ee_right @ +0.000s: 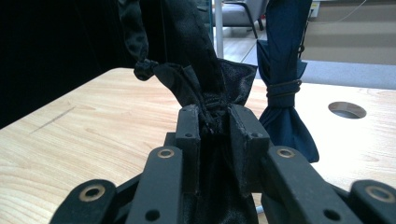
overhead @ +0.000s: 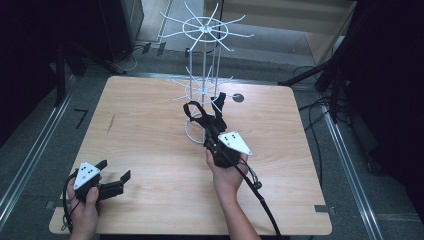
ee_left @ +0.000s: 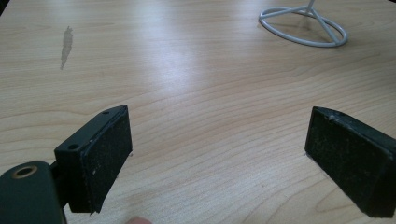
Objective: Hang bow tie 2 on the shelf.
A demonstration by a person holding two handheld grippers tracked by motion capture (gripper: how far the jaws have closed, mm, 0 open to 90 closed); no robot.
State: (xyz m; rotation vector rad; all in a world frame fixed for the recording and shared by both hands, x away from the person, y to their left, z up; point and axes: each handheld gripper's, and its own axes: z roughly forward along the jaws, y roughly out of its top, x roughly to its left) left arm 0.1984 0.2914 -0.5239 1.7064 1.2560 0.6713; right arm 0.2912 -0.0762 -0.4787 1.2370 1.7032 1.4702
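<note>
High view: right hand-held gripper (overhead: 206, 119) clamps black cloth (overhead: 192, 111) beside white rack (overhead: 204, 75); left hand-held gripper (overhead: 116, 176) gapes.

Table (overhead: 150, 150) — wire rack (overhead: 204, 75) stands at its far middle; round hole (overhead: 238, 98) just right of the rack. Fabric bag (overhead: 200, 117) before the rack's base; right gripper (overhead: 212, 125) behind it; left gripper (overhead: 112, 180) well apart — near-left corner.

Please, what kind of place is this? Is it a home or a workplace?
Probably a workplace, such as a lab or recording room. A bare wooden table stands between dark metal frames, loose cables lie on the grey floor, and a white wire rack serves as a prop.
</note>
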